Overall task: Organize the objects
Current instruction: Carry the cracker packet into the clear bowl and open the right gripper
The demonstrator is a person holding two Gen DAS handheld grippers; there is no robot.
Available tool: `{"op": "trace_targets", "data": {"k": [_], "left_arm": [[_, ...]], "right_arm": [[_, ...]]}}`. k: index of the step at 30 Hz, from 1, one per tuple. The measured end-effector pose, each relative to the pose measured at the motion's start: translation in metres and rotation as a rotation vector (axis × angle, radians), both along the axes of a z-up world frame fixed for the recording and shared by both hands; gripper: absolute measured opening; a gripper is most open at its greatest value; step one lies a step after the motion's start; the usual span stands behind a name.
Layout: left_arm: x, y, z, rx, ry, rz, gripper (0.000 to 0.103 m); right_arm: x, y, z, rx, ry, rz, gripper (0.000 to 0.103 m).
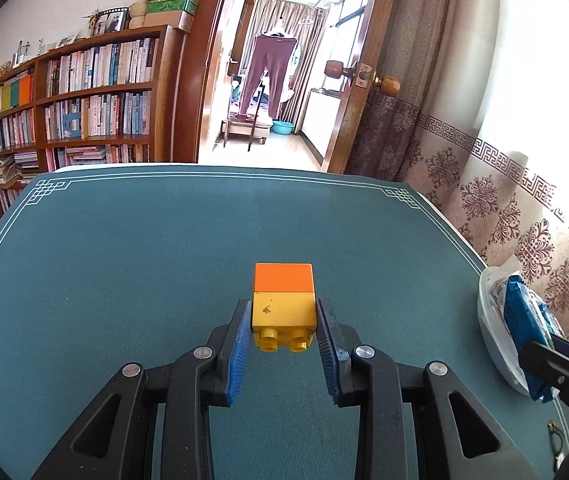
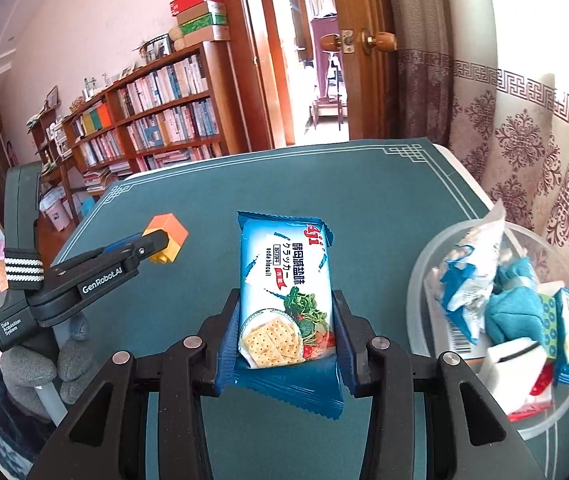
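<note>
Fingers (image 2: 340,320) of the right gripper (image 2: 286,324) clamped the cracker packet (image 2: 284,288) lengthwise, bowl (image 2: 420,280) just to its right, nearer than the left gripper (image 1: 284,320) clenching its block stack (image 1: 283,300).

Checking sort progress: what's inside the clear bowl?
The clear bowl holds blue-and-white snack packets, a teal cloth-like item and a white and red piece. Anything beneath that pile is covered.
</note>
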State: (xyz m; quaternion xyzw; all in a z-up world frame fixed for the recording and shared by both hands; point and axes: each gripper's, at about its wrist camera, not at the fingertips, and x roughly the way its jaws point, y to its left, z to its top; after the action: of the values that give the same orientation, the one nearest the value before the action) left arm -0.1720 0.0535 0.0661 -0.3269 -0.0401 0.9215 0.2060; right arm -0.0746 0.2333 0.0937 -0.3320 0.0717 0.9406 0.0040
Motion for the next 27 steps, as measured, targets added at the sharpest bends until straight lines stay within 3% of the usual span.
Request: {"op": "trace_targets", "data": {"k": [13, 20, 27], "left_arm": [[0.019, 0.027, 0.003, 0.006, -0.004, -0.093, 0.033], [0.025, 0.036, 0.004, 0.005, -0.002, -0.125, 0.033], [0.032, 0.041, 0.005, 0.003, 0.000, -0.147, 0.033]], "right_arm": [[0.033, 0.093, 0.013, 0.021, 0.015, -0.242, 0.043], [0.042, 0.140, 0.005, 0.015, -0.011, -0.366, 0.043], [0.035, 0.161, -0.014, 0.022, -0.059, -0.415, 0.043]]}}
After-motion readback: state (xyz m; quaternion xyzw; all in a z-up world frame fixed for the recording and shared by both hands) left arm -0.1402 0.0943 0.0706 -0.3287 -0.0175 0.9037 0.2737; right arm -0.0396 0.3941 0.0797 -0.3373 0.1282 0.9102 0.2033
